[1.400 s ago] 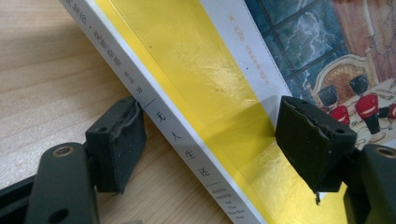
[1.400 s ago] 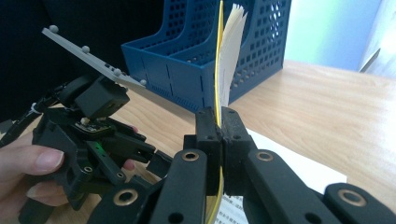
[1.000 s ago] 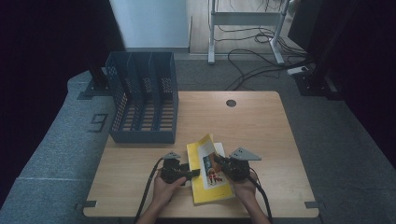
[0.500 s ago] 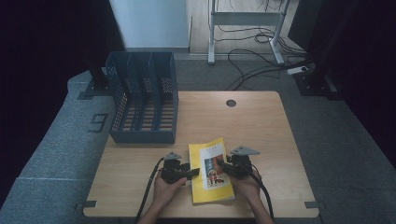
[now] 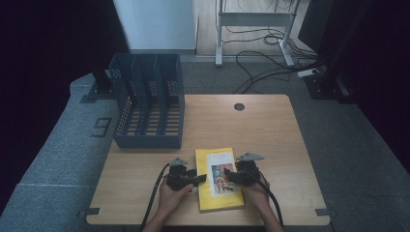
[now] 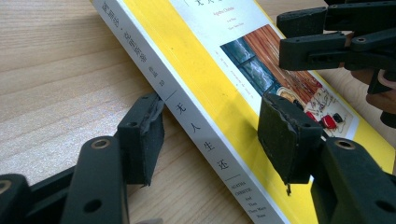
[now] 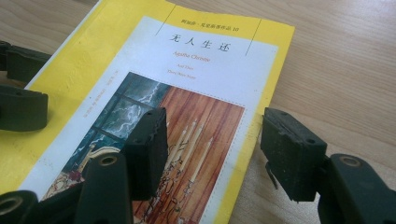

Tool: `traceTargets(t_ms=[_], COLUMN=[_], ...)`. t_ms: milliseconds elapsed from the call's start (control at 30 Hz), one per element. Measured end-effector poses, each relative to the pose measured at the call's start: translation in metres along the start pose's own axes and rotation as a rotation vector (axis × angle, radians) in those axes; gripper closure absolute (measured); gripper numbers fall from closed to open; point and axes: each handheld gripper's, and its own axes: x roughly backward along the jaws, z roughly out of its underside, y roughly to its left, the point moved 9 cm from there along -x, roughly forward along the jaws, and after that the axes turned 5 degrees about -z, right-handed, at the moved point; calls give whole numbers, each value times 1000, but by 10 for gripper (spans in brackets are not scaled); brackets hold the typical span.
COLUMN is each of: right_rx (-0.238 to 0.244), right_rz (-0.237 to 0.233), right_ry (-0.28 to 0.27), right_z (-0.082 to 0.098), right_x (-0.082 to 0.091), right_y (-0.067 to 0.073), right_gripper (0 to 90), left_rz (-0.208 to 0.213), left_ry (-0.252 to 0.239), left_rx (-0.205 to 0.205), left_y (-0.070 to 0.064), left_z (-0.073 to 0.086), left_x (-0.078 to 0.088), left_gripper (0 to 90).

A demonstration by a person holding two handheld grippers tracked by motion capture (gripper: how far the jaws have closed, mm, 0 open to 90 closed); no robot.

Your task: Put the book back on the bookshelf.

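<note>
A yellow paperback book [image 5: 218, 179] lies flat, cover up, near the front edge of the wooden table [image 5: 270, 130]. My left gripper [image 5: 200, 180] is at its spine side. In the left gripper view the jaws [image 6: 212, 135] straddle the spine [image 6: 196, 135], one pad beside it on the table and one over the cover. They closed a little and stand open. My right gripper [image 5: 227, 176] is at the book's right side. Its jaws [image 7: 212, 147] have just been opening, with one pad above the cover picture [image 7: 187, 126], the other over bare wood, and the book's edge between them unpressed.
A dark blue slotted file rack [image 5: 150, 101] stands at the table's back left. A round cable hole [image 5: 239, 107] sits near the far edge. Beyond the table, cables [image 5: 270, 53] lie on the floor by a metal stand.
The book, held up tilted between both grippers a second ago, now lies flat on the table. The right gripper sank with it and let go.
</note>
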Motion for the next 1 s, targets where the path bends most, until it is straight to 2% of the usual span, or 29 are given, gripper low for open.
traceTargets(t_ms=[100,533,733,900,1000], right_rx=[-9,11,29,36,40], right_rz=[-10,-25,-40,-42,-41], right_ry=[0,0,-4,-7,-9], right_z=[0,1,1,1,1], right_x=[-1,-2,-4,-4,-4], right_y=[0,2,6,7,7], right_gripper=[387,387,386,387,388], left_rz=[-1,-2,19,52,56], left_ry=[0,-4,-2,-2,-4], left_rx=[0,12,36,69,69], left_y=[0,6,7,10,10], left_z=[0,-4,-5,-5,-5], left_x=[0,-1,0,1,1], left_gripper=[408,425,436,472,475])
